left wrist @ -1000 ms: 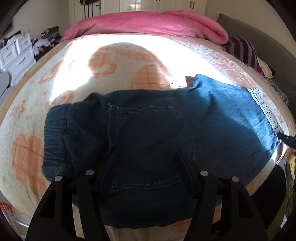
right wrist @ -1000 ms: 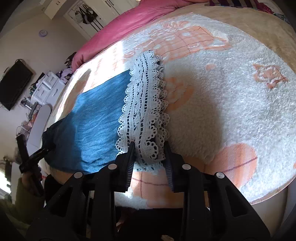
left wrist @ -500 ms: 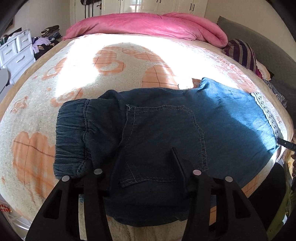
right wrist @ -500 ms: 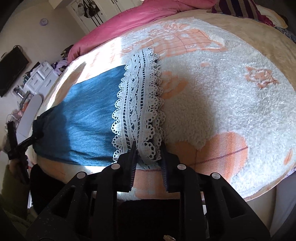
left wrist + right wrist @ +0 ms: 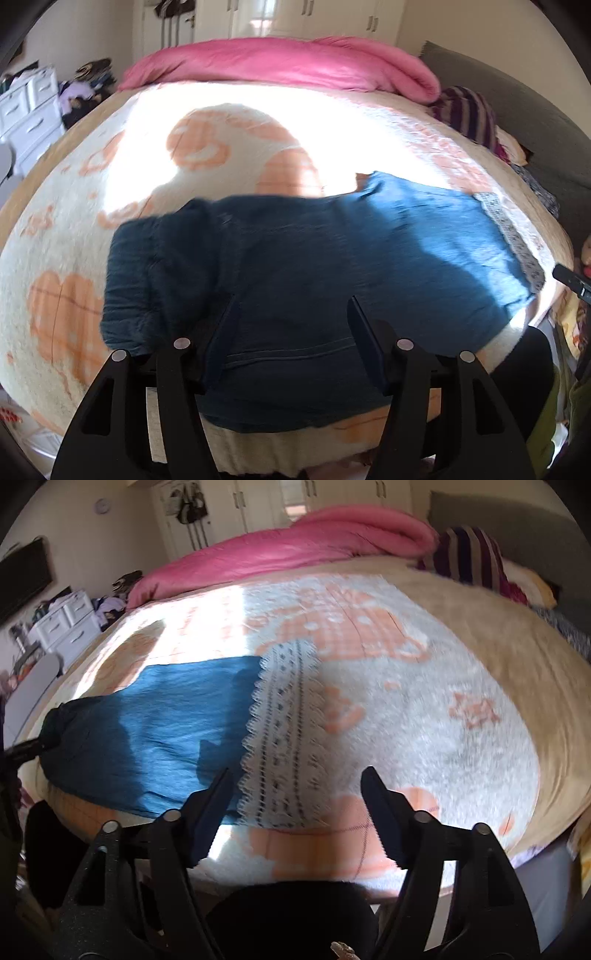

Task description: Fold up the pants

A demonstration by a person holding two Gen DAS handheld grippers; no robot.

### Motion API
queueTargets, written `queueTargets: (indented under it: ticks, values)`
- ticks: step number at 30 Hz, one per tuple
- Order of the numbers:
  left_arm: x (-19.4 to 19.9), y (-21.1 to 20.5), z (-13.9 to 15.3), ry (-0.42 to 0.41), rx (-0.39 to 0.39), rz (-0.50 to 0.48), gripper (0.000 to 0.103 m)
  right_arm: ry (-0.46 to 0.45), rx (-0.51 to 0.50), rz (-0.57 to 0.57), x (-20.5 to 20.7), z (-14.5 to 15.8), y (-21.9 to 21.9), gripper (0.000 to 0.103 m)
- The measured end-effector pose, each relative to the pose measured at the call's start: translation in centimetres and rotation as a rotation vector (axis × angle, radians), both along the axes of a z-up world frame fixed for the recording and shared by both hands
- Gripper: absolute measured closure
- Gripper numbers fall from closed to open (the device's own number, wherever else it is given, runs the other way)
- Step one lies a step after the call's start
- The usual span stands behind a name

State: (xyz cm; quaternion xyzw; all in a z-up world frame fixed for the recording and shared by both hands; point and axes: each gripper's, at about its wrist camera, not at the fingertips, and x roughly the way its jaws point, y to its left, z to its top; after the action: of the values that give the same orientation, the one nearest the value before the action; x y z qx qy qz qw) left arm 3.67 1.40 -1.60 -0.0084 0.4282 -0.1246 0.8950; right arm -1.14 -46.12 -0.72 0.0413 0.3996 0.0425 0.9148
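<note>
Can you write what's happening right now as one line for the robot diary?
step: fold pants | pants: flat on blanket | left gripper: open | right gripper: open, over lace hem

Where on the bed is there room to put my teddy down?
The blanket is bare to the right of the lace hem, out to its tan edge. It is also bare between the pants and the pink duvet. The near edge is crowded: the pants lie there with the left gripper and right gripper open above them.
</note>
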Motion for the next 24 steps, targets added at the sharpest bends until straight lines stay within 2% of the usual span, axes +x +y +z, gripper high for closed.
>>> queueTargets:
  ticks: [3,4,5,7,13,15,24]
  values:
    - [-0.3,-1.5,0.7,-0.016,0.007,-0.039,0.043,-0.032,-0.055,0.046,0.5,0.9,2.2,0.030]
    - [-0.4,-2.0,0.9,-0.022,0.007,-0.054,0.041,-0.043,-0.067,0.065,0.6,1.1,3.0,0.028]
    - [-0.6,-2.6,1.0,-0.026,0.008,-0.064,0.033,-0.047,-0.066,0.081,0.9,1.1,3.9,0.026]
    - [-0.7,-3.6,1.0,-0.031,0.009,-0.089,0.032,-0.039,-0.052,0.133,1.5,0.8,5.6,0.026]
    - [-0.9,-5.9,0.4,-0.019,0.022,-0.126,0.031,-0.018,-0.095,0.227,3.1,-0.2,10.2,0.022]
    - [-0.8,-6.5,0.1,-0.013,0.035,-0.132,0.009,-0.012,-0.102,0.234,3.5,-0.3,11.1,0.019]
    - [0.3,-8.5,-1.9,0.002,0.083,-0.157,0.009,0.056,-0.139,0.266,5.2,-2.6,13.7,0.013]
